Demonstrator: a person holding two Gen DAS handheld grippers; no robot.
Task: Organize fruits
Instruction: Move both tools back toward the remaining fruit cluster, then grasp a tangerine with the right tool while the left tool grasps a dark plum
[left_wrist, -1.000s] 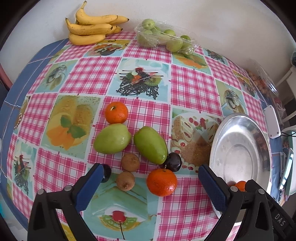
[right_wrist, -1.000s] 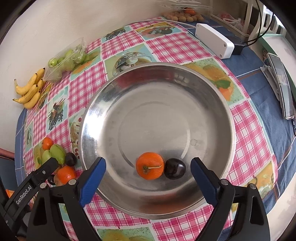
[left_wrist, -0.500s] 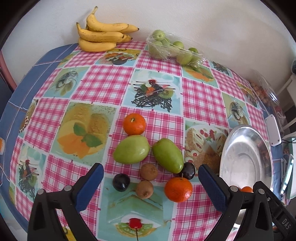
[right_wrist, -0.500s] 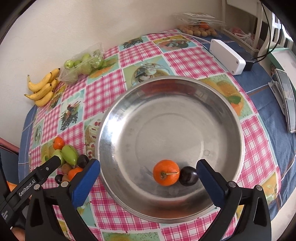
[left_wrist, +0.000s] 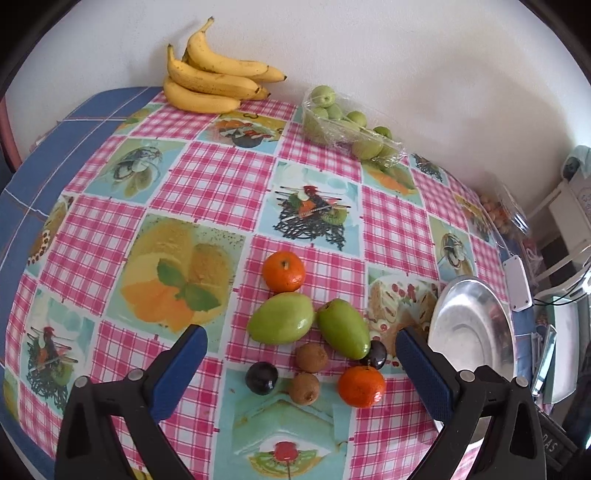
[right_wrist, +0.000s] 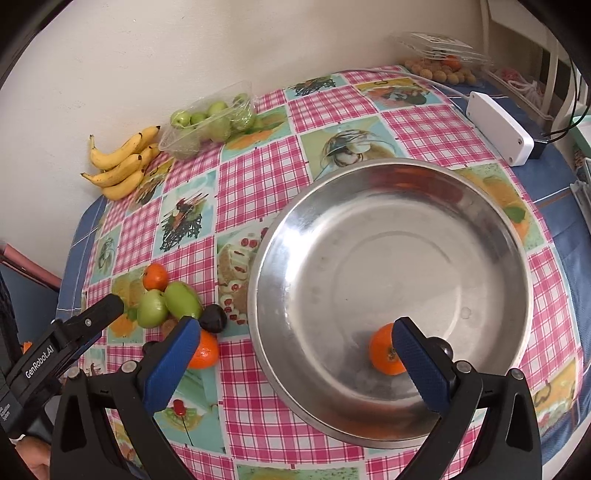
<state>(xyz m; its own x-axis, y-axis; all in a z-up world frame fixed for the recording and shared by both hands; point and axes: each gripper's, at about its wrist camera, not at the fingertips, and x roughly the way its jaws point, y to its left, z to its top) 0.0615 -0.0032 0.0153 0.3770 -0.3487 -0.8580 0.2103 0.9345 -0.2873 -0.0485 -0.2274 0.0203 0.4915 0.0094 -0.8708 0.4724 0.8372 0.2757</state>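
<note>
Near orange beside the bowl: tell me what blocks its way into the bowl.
Nothing visible does. The near orange lies on the tablecloth beside the bowl, with only bare cloth between. The dark plum sits just behind it, off that line. The open left gripper holds nothing.

Dark plum (right_wrist: 443, 349) in bowl mostly hidden behind right finger (right_wrist: 421, 363) at five o'clock, steel bowl (left_wrist: 469, 332) partly hidden by left finger (left_wrist: 424, 373)

My left gripper (left_wrist: 299, 354) and right gripper (right_wrist: 295, 347) looked alike: black angular frames, silver screws at the joints, ribbed blue pads (right_wrist: 168, 363). White "GenRobot.AI" lettering marked the left gripper's side, seen from the right wrist.
</note>
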